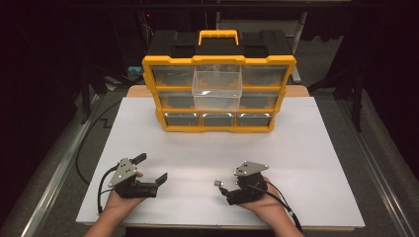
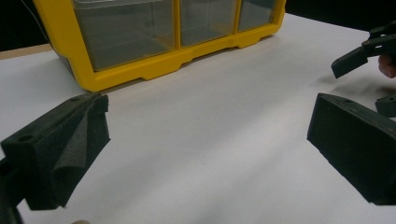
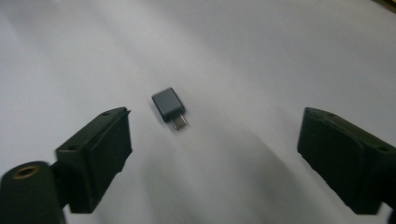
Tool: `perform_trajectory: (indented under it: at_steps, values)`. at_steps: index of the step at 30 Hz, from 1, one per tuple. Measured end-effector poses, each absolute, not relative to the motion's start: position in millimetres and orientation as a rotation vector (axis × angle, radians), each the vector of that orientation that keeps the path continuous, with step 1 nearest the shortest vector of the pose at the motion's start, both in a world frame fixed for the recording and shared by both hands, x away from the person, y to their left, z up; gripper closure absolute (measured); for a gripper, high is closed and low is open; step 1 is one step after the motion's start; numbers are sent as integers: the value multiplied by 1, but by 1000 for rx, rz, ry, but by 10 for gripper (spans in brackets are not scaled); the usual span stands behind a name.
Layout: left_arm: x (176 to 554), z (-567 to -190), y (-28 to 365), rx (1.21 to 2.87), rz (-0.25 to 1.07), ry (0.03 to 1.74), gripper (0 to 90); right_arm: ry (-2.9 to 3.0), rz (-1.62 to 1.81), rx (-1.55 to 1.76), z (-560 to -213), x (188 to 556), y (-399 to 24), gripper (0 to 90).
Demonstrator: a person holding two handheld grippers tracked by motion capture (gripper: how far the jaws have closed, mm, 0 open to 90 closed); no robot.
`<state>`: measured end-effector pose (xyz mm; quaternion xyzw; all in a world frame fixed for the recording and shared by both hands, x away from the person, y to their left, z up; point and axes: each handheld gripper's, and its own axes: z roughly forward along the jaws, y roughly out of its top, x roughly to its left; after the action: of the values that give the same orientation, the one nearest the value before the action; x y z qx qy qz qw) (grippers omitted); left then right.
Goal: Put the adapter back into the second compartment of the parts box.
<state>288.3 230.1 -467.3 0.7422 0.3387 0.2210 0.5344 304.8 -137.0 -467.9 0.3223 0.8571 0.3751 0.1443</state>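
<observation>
The right claw [image 3: 212, 154] is spread wide with nothing in it; a small grey plug [image 3: 169, 105] lies flat on the white desk [image 1: 306, 148] just ahead of it, untouched. The left claw [image 1: 150, 168] is wide too and empty, well apart from the plug; a yellow drawer box [image 1: 220, 94] stands at the far end of the desk.

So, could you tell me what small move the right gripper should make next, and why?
Probably ease the right gripper forward a little so its jaws straddle the small grey adapter, then close. The jaws stand open, and the adapter lies flat on the white tabletop just ahead of them, not yet between them and touching neither.
</observation>
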Motion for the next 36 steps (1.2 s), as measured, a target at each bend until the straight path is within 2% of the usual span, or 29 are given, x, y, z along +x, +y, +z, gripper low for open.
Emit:
perform_trajectory:
  at_steps: [9, 18, 29, 36]
  values:
    - [289, -468, 230, 1778, 525, 804, 1, 2505, 1099, 896, -465, 321, -121, 244]
    - [289, -468, 229, 1781, 523, 801, 1, 2545, 1119, 831, -466, 324, -114, 520]
    - [289, -468, 229, 1779, 522, 798, 1, 2609, 1072, 749, -471, 317, -111, 674]
    - [289, -468, 229, 1780, 520, 798, 1, 2622, 1059, 719, -471, 316, -111, 710]
